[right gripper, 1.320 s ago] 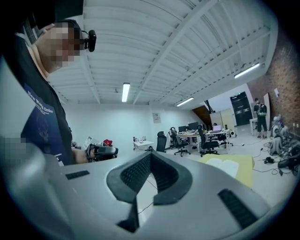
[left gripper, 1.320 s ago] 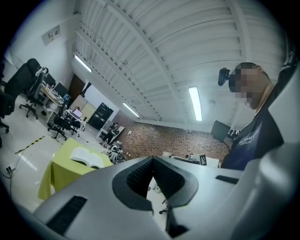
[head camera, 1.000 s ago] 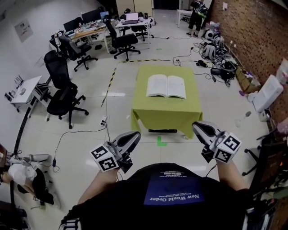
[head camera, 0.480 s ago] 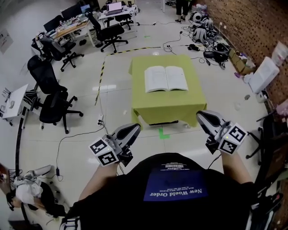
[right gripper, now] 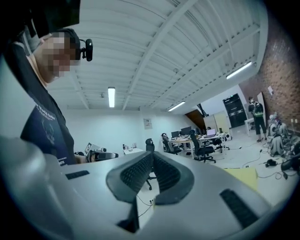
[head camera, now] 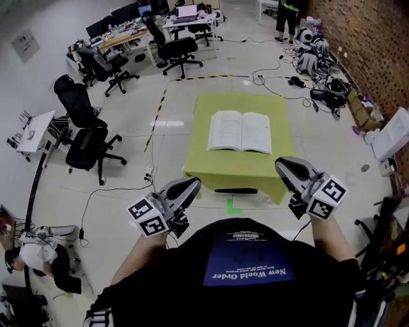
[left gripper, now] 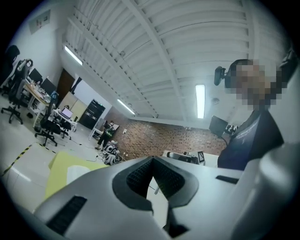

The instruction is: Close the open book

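An open book [head camera: 241,132] lies flat, white pages up, on a small table under a yellow-green cloth [head camera: 233,164], ahead in the head view. Both grippers are held low in front of the person's body, short of the table's near edge. My left gripper [head camera: 189,185] is shut with nothing between its jaws; in its own view the left gripper [left gripper: 151,161] has its tips meeting and the yellow-green cloth [left gripper: 63,168] shows at the lower left. My right gripper [head camera: 283,165] is shut and empty too, and the right gripper [right gripper: 152,156] has its pads together.
Black office chairs [head camera: 89,137] and desks with monitors [head camera: 128,35] fill the left and back. Bags and cables [head camera: 319,70] lie along the brick wall on the right. A green tape mark [head camera: 234,205] is on the floor before the table. A person [head camera: 291,11] stands far back.
The table and book have come closer and now look larger in the head view. Both grippers have kept their spots in front of the body, still shut.
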A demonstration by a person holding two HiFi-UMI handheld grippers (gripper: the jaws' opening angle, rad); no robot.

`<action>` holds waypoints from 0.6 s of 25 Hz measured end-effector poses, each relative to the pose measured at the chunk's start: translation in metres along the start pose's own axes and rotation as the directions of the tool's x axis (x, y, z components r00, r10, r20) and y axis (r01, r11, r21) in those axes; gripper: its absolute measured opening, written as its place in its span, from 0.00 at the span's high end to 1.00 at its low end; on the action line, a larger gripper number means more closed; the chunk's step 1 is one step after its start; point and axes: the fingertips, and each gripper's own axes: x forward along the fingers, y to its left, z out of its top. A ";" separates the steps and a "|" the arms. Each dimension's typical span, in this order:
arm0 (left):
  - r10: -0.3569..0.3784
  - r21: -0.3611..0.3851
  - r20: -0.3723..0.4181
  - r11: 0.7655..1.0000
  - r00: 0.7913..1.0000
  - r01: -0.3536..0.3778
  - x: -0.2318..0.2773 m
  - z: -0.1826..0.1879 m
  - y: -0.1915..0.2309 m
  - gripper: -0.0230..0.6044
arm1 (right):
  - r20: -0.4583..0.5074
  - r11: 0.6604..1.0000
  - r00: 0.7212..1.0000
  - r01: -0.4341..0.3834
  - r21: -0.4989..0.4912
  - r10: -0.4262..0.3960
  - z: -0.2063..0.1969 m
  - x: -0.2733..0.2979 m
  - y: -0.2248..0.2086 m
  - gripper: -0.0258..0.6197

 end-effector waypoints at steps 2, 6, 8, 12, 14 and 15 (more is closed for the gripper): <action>0.036 0.004 0.017 0.999 0.999 -0.037 0.021 0.001 0.003 0.95 | -0.010 0.999 0.999 -0.035 -0.019 0.034 0.004 -0.002 -0.022 0.98; 0.075 -0.015 0.028 0.997 0.997 -0.075 0.064 -0.004 0.006 0.95 | -0.018 0.997 0.997 -0.080 -0.018 0.080 0.007 -0.005 -0.067 0.98; 0.086 -0.017 0.013 0.996 0.996 -0.086 0.082 -0.008 0.007 0.95 | -0.019 0.995 0.995 -0.100 -0.002 0.100 0.006 -0.003 -0.085 0.98; 0.104 -0.014 -0.017 0.994 0.994 -0.105 0.103 -0.010 0.020 0.95 | -0.022 0.991 0.991 -0.132 0.024 0.133 -0.001 0.009 -0.105 0.98; 0.101 -0.025 -0.021 0.994 0.995 -0.102 0.109 -0.009 0.032 0.95 | -0.031 0.991 0.991 -0.128 0.029 0.129 -0.005 0.016 -0.113 0.98; 0.095 -0.034 -0.022 0.995 0.995 -0.096 0.111 -0.009 0.039 0.95 | -0.036 0.992 0.992 -0.121 0.033 0.122 -0.007 0.020 -0.117 0.98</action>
